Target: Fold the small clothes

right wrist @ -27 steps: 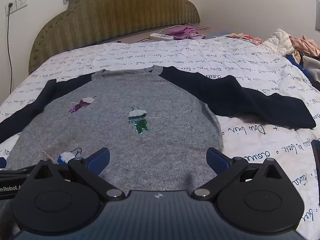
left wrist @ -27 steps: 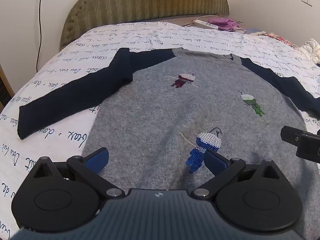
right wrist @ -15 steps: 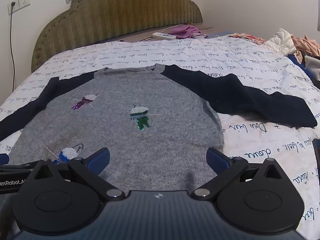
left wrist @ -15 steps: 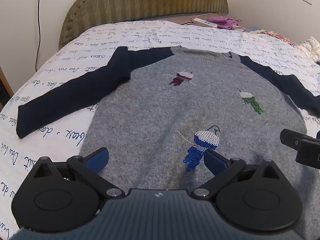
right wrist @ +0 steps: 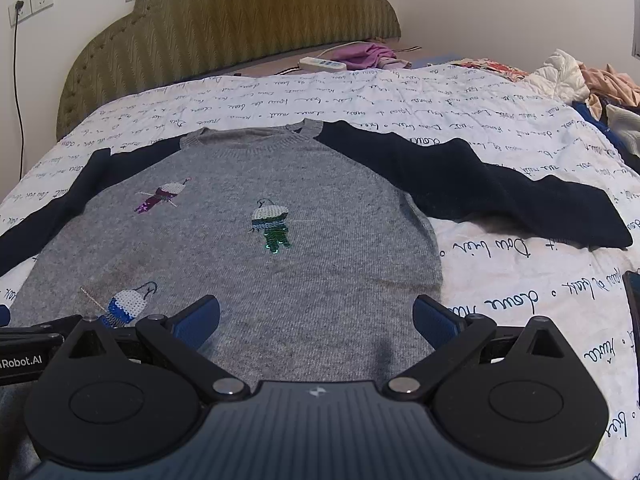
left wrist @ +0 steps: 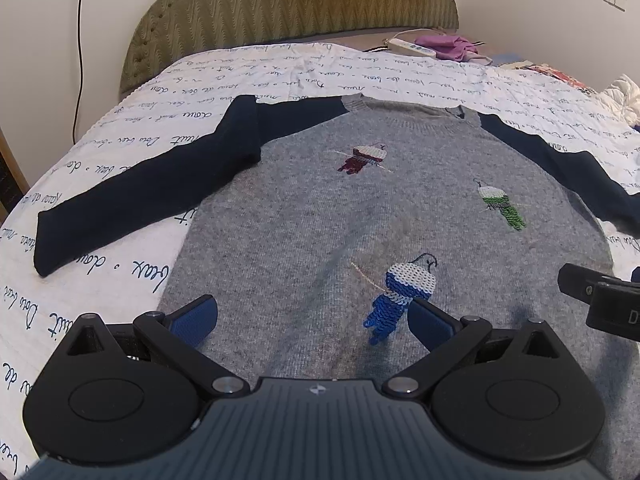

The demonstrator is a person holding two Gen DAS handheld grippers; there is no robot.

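Note:
A small grey sweater (left wrist: 320, 216) with navy sleeves and three sequin birds lies flat, face up, on the bed, neck toward the headboard; it also shows in the right wrist view (right wrist: 256, 248). Its left sleeve (left wrist: 132, 196) and right sleeve (right wrist: 500, 196) are spread out sideways. My left gripper (left wrist: 312, 320) is open and empty, above the hem's left half. My right gripper (right wrist: 316, 320) is open and empty, above the hem's right half. Each gripper shows at the edge of the other's view.
The bed has a white quilt with blue script (left wrist: 120, 280) and an olive padded headboard (right wrist: 224, 28). A power strip (right wrist: 322, 65) and purple cloth (right wrist: 364, 54) lie behind the quilt. A pile of clothes (right wrist: 592, 88) sits at the far right. A dark phone-like edge (right wrist: 632, 300) lies at right.
Both grippers have drifted slightly back and up from the sweater, so it sits a little farther away in view. Both jaws stay open. The sweater has not moved.

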